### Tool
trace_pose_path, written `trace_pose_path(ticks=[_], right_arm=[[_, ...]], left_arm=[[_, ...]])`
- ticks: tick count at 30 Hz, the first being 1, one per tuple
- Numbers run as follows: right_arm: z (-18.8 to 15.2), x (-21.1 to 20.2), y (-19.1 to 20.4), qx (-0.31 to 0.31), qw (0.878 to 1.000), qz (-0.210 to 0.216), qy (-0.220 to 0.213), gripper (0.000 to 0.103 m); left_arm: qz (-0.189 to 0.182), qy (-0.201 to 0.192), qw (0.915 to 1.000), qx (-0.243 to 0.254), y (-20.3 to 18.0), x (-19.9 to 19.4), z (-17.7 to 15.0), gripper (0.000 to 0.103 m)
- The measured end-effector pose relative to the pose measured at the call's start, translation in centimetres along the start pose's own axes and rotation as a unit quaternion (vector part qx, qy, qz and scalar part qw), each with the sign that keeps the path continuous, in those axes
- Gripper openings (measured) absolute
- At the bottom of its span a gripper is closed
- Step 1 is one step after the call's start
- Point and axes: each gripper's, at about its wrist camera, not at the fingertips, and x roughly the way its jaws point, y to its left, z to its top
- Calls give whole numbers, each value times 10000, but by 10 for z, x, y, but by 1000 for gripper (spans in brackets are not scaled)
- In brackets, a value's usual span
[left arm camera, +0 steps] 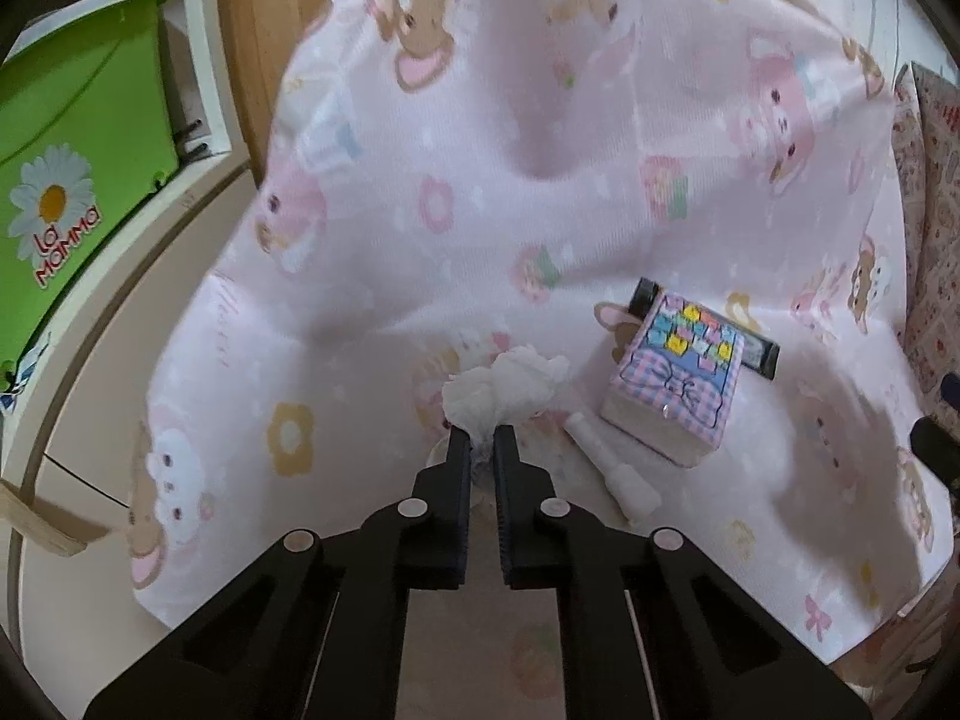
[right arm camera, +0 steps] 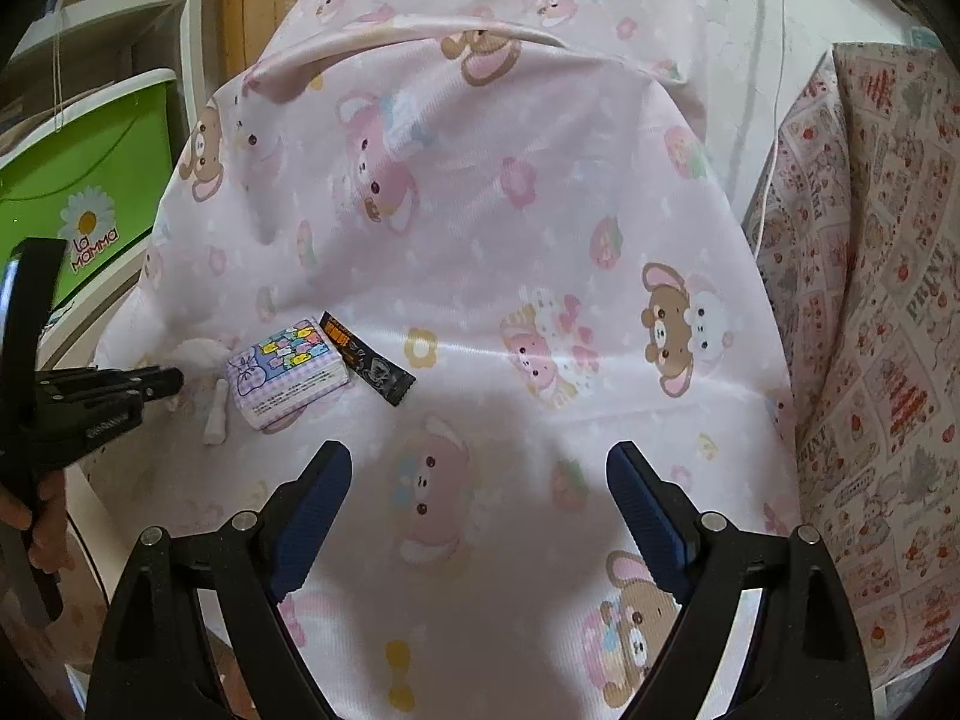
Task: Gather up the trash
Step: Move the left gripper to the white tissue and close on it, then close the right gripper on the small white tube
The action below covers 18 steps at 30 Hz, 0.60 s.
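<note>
A crumpled white tissue lies on the pink cartoon-print bedsheet, and my left gripper is shut on its near edge. In the right wrist view the left gripper reaches in from the left edge toward the tissue. A small rolled white paper lies just right of the tissue. A black wrapper sticks out from behind a patterned tissue pack. My right gripper hovers open above the sheet with nothing between its fingers.
A green bin with a daisy logo stands left of the bed, beside a white shelf frame. A strawberry-print pillow lies on the right. A person's hand grips the left tool.
</note>
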Motion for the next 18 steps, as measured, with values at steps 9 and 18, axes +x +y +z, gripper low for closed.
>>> trace_pose_path(ticks=[9,18], right_arm=[[-2,0,5,-46,10000,-4,-32,88],[-3,-14,52,-466,9969,629,29,88]], left_arm=[[-64,-525,9976,-453,29,-50,6,7],[51,-611,9947,-821,58,-67,13,7]])
